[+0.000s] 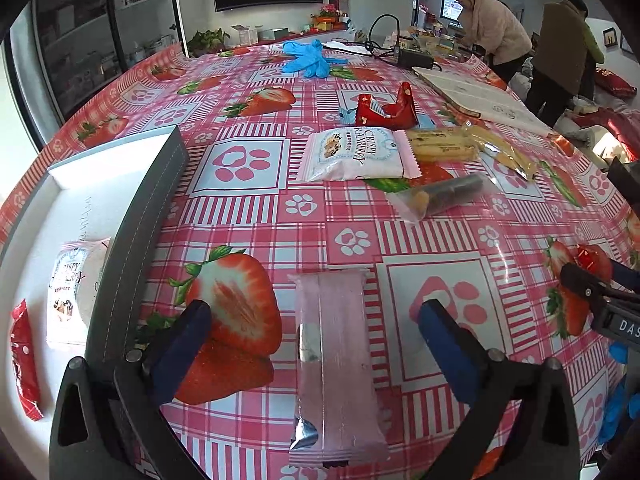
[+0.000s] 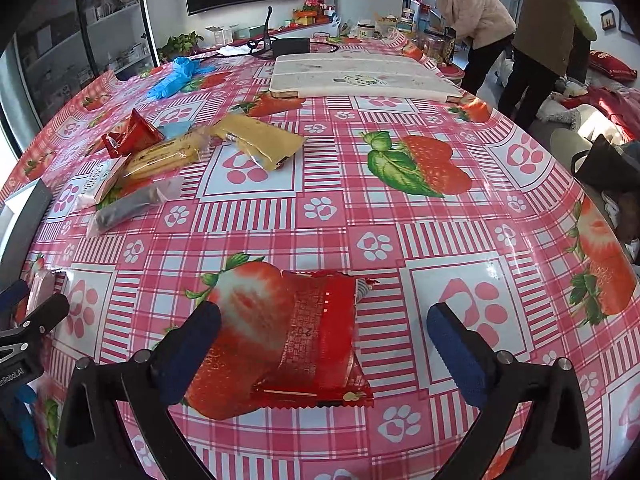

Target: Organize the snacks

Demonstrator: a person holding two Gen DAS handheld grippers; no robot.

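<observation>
Here, both tools hover over the strawberry-and-paw-print worktop (image 1: 256,208), each poised above a snack, so the step in hand appears to be the approach before a pick-up. The left hand-held gripper (image 1: 316,344) stands fully spread, its blue pads on either side of, and clear of, a pink wrapped bar (image 1: 336,364) lying lengthwise between them. The right hand-held gripper (image 2: 324,348) is likewise spread wide around a red packet (image 2: 320,340) whose small white print is too fine to read. Next, each tool probably needs to settle lower and close squarely on its wrapper, then carry it to the white box (image 1: 92,196) with a dark rim at the left, which already holds a packet and a red one. On the worktop beyond, a white pouch (image 1: 356,154) reads "CRISPY CRANBERRY"; beside it lie yellow biscuit packs (image 1: 444,144) and a clear sleeve (image 1: 440,196).
</observation>
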